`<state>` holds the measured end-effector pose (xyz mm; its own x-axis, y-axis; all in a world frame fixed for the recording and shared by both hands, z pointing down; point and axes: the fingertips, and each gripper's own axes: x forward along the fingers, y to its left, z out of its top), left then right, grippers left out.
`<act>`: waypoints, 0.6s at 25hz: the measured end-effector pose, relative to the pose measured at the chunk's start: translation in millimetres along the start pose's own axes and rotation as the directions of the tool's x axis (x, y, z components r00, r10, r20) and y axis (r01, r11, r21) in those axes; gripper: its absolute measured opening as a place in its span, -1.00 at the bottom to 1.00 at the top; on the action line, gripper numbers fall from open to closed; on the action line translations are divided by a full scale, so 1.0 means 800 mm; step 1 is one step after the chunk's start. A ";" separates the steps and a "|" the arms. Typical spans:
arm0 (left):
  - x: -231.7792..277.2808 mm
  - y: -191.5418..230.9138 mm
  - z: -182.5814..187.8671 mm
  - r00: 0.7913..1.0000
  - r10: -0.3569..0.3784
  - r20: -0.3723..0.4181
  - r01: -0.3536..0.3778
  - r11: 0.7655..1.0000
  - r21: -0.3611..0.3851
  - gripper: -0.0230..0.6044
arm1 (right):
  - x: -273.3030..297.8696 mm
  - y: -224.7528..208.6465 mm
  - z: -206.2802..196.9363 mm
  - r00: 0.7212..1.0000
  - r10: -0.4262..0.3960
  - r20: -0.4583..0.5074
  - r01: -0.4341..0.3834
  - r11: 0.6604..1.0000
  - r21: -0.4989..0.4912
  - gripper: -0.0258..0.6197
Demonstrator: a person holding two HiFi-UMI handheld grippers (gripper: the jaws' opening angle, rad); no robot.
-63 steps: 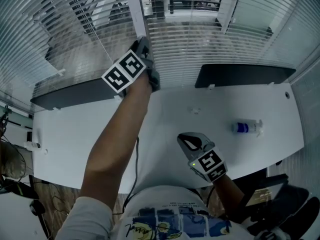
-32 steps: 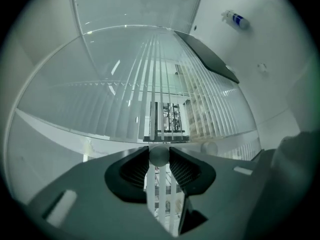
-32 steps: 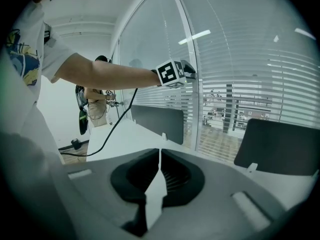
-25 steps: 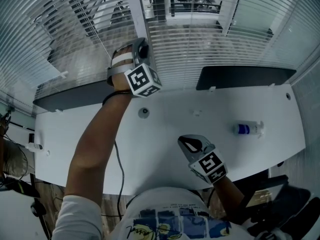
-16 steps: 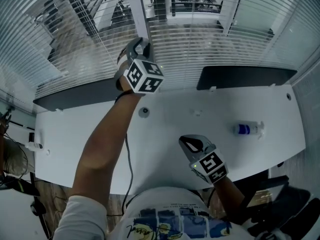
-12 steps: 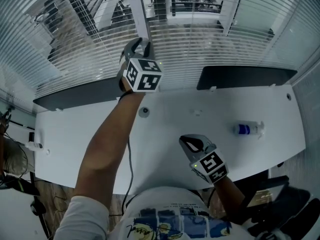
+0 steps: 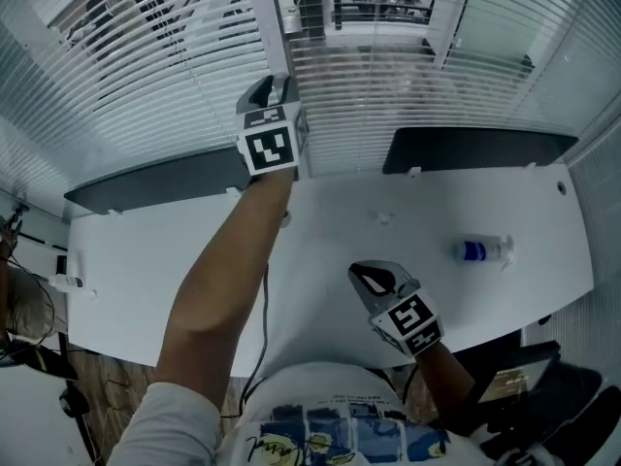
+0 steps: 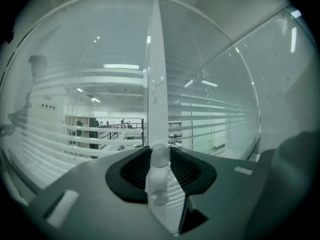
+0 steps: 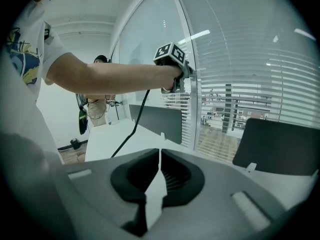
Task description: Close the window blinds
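My left gripper (image 7: 270, 91) is raised against the window beside the white window post (image 7: 260, 17). In the left gripper view, the left gripper (image 8: 160, 157) is shut on the white blind wand (image 8: 160, 179), whose rounded end sits between the dark pads. The slatted blinds (image 7: 146, 56) left of the post look pale and mostly turned closed; through the blinds (image 8: 65, 134) a lit hall still shows. My right gripper (image 7: 369, 278) rests low over the desk, shut with nothing in it, as the right gripper view confirms (image 9: 159, 154). That view also shows the left gripper (image 9: 186, 73) at the glass.
A white desk (image 7: 175, 260) runs under the window. A small bottle (image 7: 480, 249) lies on its right part. Two dark partition panels (image 7: 475, 148) (image 7: 155, 181) stand along the desk's far edge. More blinds (image 7: 388, 76) cover the right panes.
The left gripper has rolled about its own axis while staying at the post. The slats of the left blinds have tilted from see-through to pale and nearly closed. The right gripper has not moved.
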<state>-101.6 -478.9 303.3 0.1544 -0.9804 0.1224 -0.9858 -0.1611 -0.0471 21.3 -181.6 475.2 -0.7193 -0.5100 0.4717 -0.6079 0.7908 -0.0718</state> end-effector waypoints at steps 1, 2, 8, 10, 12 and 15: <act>0.000 0.000 0.000 1.000 -0.006 0.002 0.006 0.999 -0.044 -0.51 | 0.000 -0.001 -0.001 1.000 -0.001 0.000 0.001 1.000 0.000 -0.88; -0.001 0.001 -0.001 1.000 -0.010 0.005 0.010 0.996 -0.084 -0.51 | 0.000 -0.002 -0.002 1.000 -0.003 0.002 0.003 1.000 0.000 -0.88; -0.002 0.003 -0.001 1.000 -0.010 0.024 0.014 0.981 -0.193 -0.51 | -0.001 -0.003 -0.002 1.000 -0.007 -0.004 0.007 1.000 0.001 -0.88; -0.002 0.004 0.000 1.000 -0.011 0.026 0.016 0.979 -0.205 -0.51 | 0.000 -0.002 -0.001 1.000 -0.006 -0.004 0.006 1.000 0.001 -0.88; -0.002 0.003 0.001 1.000 -0.013 0.024 0.017 0.982 -0.189 -0.51 | 0.000 -0.002 0.000 1.000 -0.006 -0.003 0.006 1.000 0.001 -0.88; -0.002 0.002 0.000 1.000 -0.016 0.019 0.018 0.993 -0.113 -0.49 | -0.001 -0.002 -0.001 1.000 -0.007 -0.002 0.007 1.000 0.002 -0.88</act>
<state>-103.5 -477.4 303.0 0.1711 -0.9798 0.1040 -0.9840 -0.1647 0.0675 22.9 -182.7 475.6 -0.7143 -0.5151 0.4737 -0.6135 0.7866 -0.0698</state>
